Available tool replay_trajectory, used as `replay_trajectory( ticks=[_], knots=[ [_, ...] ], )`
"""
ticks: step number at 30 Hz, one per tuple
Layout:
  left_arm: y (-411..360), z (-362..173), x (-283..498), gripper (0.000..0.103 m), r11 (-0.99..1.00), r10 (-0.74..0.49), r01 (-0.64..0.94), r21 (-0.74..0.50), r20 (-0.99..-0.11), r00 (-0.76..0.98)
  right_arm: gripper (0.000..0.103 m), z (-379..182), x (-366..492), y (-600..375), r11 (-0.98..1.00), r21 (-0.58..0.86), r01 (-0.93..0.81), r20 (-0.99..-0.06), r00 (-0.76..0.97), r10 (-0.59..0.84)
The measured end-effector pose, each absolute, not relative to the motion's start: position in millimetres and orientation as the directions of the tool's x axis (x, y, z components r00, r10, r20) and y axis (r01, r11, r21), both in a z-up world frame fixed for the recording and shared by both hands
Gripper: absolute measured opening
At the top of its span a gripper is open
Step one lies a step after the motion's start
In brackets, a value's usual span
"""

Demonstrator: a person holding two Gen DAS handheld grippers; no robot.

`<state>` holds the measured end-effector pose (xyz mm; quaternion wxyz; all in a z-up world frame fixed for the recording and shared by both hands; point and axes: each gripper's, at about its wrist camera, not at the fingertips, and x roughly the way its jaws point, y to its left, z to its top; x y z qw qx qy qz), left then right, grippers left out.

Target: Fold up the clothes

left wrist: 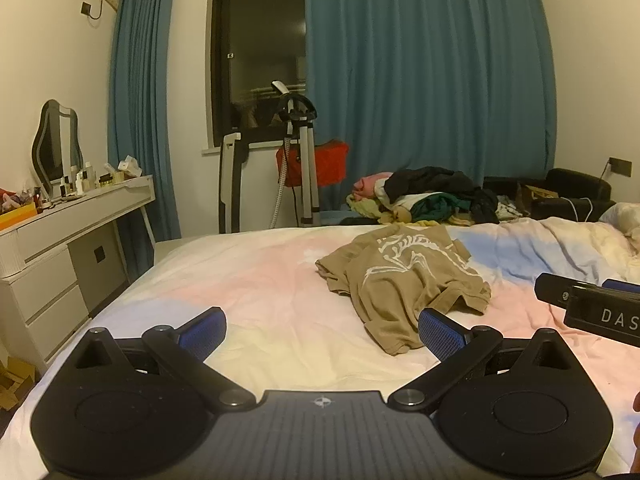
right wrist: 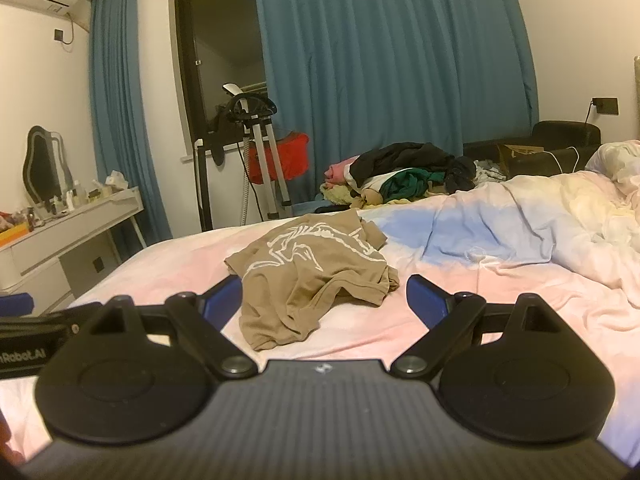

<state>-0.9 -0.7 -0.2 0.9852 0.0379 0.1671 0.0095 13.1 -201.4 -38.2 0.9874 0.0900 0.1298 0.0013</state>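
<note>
A tan t-shirt (left wrist: pixel 404 280) with a white print lies crumpled on the bed (left wrist: pixel 260 280). It also shows in the right wrist view (right wrist: pixel 312 272). My left gripper (left wrist: pixel 322 330) is open and empty, held above the bed to the near left of the shirt. My right gripper (right wrist: pixel 324 300) is open and empty, just short of the shirt's near edge. The right gripper's side shows at the right edge of the left wrist view (left wrist: pixel 592 308).
A pile of mixed clothes (left wrist: pixel 436 196) lies at the far side of the bed. A rumpled duvet (right wrist: pixel 560 216) covers the right part. A white dressing table (left wrist: pixel 60 232) with a mirror stands on the left. A tripod stand (left wrist: pixel 300 160) and blue curtains (left wrist: pixel 420 80) are behind.
</note>
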Motion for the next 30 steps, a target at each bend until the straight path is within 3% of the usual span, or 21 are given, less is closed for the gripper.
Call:
replay_trajectory(
  ticks=[30],
  knots=[
    [-2.5, 2.9, -1.7, 0.103, 0.996, 0.051, -0.023, 0.085, -0.352, 0.935, 0.090, -37.5, 9.8, -198.7, 0.985, 0.173, 0.029, -0.255, 0.967, 0.016]
  ],
)
